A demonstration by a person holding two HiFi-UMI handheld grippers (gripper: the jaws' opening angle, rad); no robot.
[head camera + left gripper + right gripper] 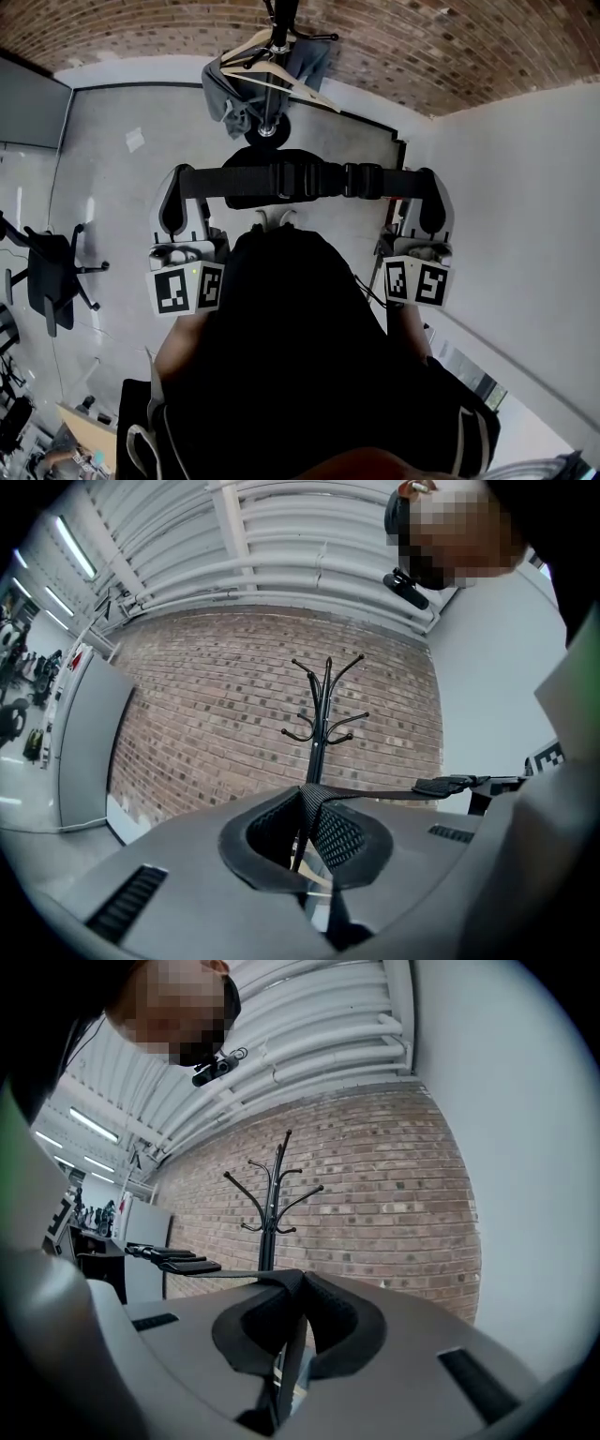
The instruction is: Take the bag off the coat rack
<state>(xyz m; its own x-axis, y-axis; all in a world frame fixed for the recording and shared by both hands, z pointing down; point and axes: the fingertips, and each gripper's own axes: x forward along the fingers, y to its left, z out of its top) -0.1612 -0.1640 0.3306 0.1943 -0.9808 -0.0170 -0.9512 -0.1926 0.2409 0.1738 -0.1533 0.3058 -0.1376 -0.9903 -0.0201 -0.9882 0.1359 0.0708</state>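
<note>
In the head view a black bag strap [305,180] with a buckle is stretched level between my two grippers. My left gripper [176,192] is shut on its left end and my right gripper [429,195] on its right end. The black bag [255,195] hangs just under the strap, off the rack. The black coat rack [278,37] stands beyond it, carrying wooden hangers [274,77] and grey garments [219,97]. The left gripper view shows the strap [317,801] pinched between the pads, with the coat rack [324,714] ahead. The right gripper view shows the strap [281,1284] clamped likewise and the coat rack [270,1206] ahead.
A brick wall [412,47] runs behind the rack and a white wall [525,225] is close on the right. A black office chair [52,272] stands at the left. A sheet of paper [134,139] lies on the grey floor. A desk corner [89,427] sits at bottom left.
</note>
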